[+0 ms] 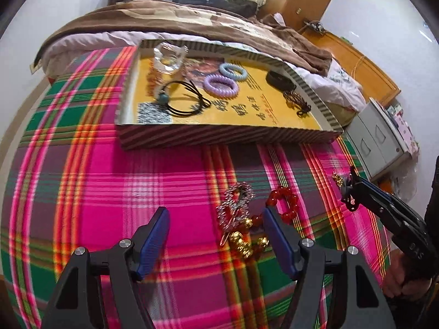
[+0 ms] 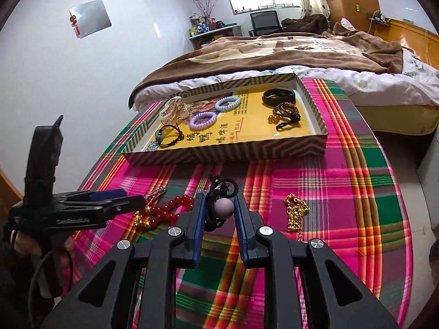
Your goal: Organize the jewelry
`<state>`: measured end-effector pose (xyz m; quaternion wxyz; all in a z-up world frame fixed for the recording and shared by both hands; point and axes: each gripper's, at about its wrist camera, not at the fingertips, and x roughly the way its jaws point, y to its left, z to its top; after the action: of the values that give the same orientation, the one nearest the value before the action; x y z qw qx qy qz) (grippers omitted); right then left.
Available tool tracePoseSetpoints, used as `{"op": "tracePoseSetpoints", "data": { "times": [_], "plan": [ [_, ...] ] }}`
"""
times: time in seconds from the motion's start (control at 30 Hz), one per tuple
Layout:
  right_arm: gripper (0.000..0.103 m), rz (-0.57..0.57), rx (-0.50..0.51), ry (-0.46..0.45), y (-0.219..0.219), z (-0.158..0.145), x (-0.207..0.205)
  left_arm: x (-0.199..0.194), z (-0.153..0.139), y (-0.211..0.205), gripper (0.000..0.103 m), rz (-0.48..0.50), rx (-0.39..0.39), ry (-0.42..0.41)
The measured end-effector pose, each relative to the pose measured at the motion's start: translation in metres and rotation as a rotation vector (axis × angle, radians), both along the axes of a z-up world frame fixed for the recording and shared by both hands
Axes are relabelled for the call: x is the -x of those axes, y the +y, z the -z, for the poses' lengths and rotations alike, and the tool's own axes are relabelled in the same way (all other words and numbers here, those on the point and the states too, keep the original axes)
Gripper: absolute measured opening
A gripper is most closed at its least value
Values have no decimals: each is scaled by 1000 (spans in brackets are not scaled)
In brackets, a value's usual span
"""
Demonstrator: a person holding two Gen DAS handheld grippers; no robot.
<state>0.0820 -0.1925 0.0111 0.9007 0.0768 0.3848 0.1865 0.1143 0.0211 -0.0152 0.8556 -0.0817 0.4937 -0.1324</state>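
A striped box tray (image 1: 219, 134) (image 2: 227, 150) with a yellow bottom holds several pieces: a clear hair claw (image 1: 168, 57), purple (image 1: 219, 83) and blue (image 1: 233, 71) coil ties, a black cord with a green bead (image 1: 164, 97). My right gripper (image 2: 219, 208) is shut on a black cord with a mauve bead (image 2: 224, 207), above the plaid cloth; it shows at the right of the left wrist view (image 1: 348, 192). My left gripper (image 1: 215, 216) is open over the cloth, beside a red bead bracelet (image 1: 285, 201), a silver chain (image 1: 237, 203) and gold charms (image 1: 244, 242).
A gold chain (image 2: 295, 212) lies on the plaid cloth (image 2: 343, 192) right of my right gripper. A black band (image 2: 278, 96) and dark beads (image 2: 285, 111) sit in the tray's right end. A bed with a brown blanket (image 2: 288, 52) lies behind the tray.
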Motion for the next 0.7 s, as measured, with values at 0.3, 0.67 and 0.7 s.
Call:
{"op": "tracePoseSetpoints", "data": {
  "times": [0.3,0.67,0.7],
  "plan": [
    [22,-6,-15,5,-1,3,-3,-11,0,-11,67,11,-25,-14],
    [22,-9,-24,9,1,7,-5,-10,1,-28,46,50,-88,-21],
    [22,-8,-24,9,1,7,-5,-9,1,-30,42,53,-94,-24]
  ]
}}
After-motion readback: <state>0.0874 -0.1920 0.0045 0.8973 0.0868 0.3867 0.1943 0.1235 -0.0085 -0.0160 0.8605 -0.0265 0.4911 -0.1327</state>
